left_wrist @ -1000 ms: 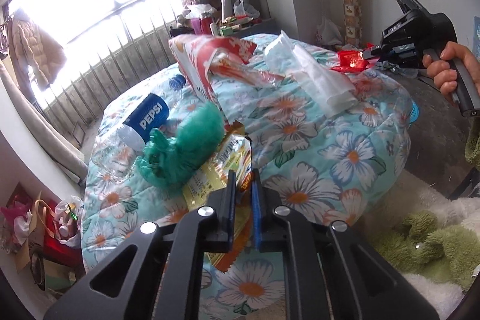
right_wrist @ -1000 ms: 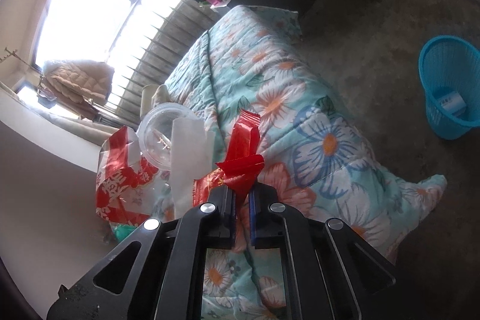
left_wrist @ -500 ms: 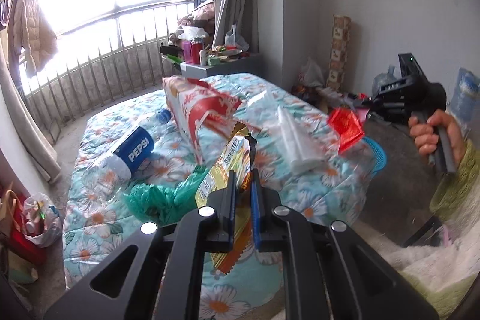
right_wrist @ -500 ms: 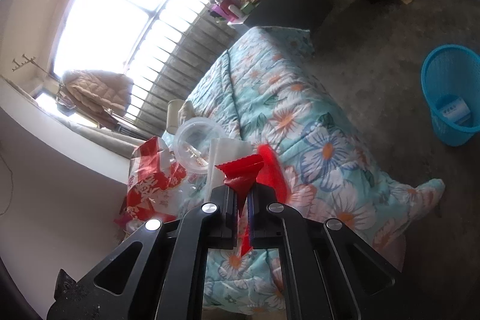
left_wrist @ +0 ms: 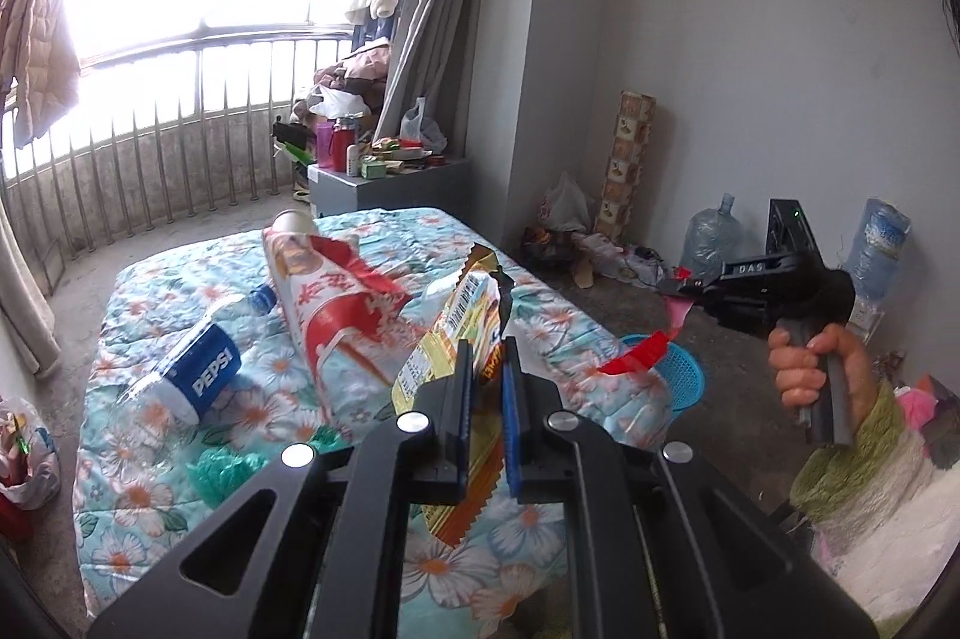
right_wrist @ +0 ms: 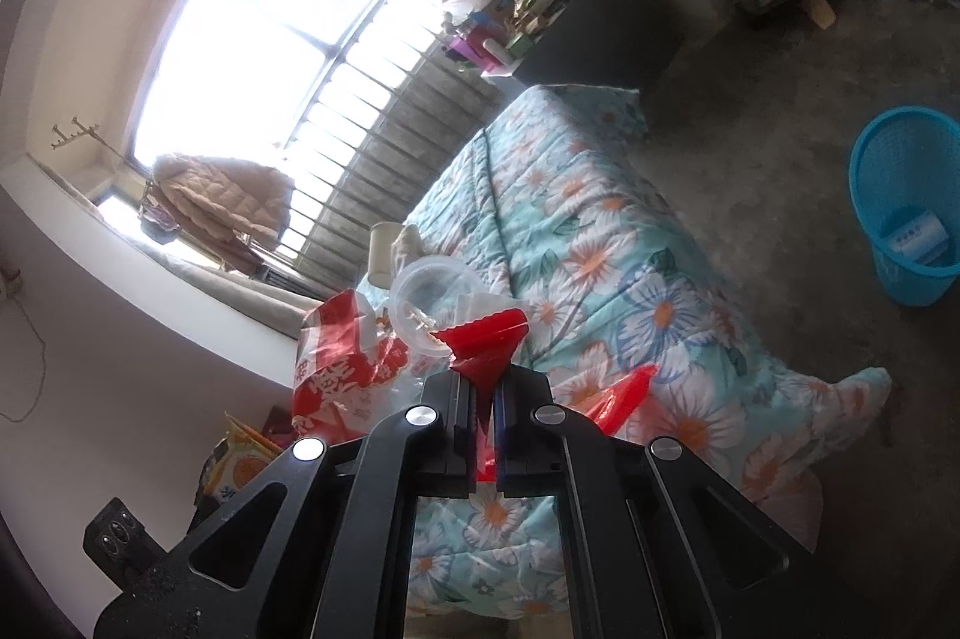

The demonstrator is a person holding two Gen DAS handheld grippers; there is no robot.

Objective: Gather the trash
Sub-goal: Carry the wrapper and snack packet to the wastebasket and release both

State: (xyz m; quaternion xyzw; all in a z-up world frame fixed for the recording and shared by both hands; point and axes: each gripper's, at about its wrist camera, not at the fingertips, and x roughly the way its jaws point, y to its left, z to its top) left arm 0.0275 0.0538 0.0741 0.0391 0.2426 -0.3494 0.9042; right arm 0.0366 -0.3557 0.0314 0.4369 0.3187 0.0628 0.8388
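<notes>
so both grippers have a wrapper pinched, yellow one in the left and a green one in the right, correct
Not quite: the right gripper pinches a red wrapper, not green, as the right wrist view shows. The left gripper does hold the yellow wrapper.

You're holding a glossy, crinkled red wrapper (right_wrist: 483, 339) and a shiny yellow foil packet (left_wrist: 456, 339); the bed's quilt (left_wrist: 540, 327) is soft matt cloth, the blue basket (right_wrist: 900, 195) smooth plastic mesh.
</notes>
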